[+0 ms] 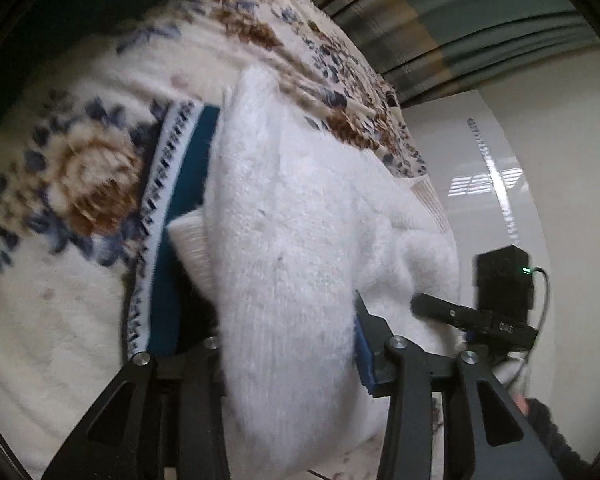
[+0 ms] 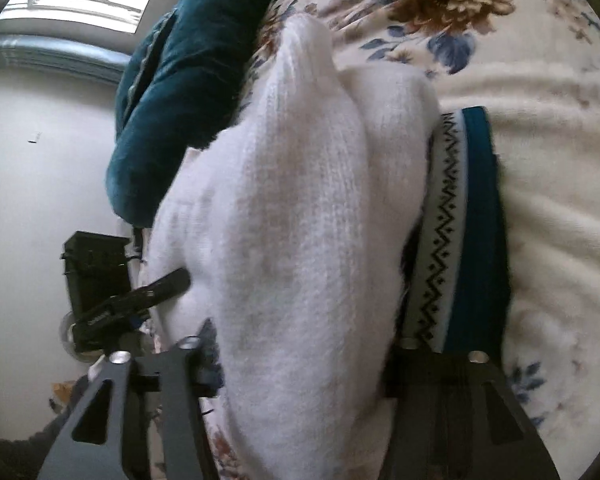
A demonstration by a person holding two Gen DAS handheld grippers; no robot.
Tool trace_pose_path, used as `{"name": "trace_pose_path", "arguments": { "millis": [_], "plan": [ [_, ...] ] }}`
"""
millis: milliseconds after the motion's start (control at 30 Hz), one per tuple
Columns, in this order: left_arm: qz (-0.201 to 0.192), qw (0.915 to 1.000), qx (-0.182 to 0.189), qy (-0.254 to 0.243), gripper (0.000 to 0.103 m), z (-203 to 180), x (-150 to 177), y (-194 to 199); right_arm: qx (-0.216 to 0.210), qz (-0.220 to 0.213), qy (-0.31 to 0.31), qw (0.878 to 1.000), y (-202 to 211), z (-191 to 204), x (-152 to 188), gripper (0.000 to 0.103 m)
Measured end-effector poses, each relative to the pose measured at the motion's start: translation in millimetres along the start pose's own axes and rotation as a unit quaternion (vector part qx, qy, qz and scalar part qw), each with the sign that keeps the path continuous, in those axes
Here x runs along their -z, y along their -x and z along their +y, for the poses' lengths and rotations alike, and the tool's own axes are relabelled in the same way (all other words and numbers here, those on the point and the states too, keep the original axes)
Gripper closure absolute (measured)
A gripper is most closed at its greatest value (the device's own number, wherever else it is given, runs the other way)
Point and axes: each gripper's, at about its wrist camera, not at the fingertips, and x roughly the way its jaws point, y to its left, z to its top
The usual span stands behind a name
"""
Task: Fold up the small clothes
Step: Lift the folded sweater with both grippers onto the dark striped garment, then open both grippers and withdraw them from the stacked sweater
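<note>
While both tongs, left & right, clamp white knit, it bunches over floral blanket.

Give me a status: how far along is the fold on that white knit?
Mid-fold. Done: a teal garment with a zigzag band already lies flat on the floral blanket. In hand: the white knit garment is bunched and lifted, clamped in the left claw and in the right claw. Left: lay the knit down, square it and release. No finished fold of it shows yet.
</note>
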Motion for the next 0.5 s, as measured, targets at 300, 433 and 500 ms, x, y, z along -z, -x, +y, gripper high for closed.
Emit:
{"name": "trace_pose_path", "arguments": {
  "millis": [300, 433, 500],
  "plan": [
    [-0.083, 0.9709, -0.204, -0.094, 0.0, -45, 22, 20, 0.29, -0.109, 0.068, 0.948, 46, 64, 71, 0.004],
    [-0.049, 0.9612, -0.249, -0.108, 0.0, -38, 39, -9, 0.306, -0.097, 0.01, 0.947, 35, 37, 92, 0.003],
    [-0.035, 0.9617, -0.25, -0.106, 0.0, -35, 45, -21, 0.331, -0.094, 0.006, 0.939, 28, 32, 98, 0.002]
  ]
}}
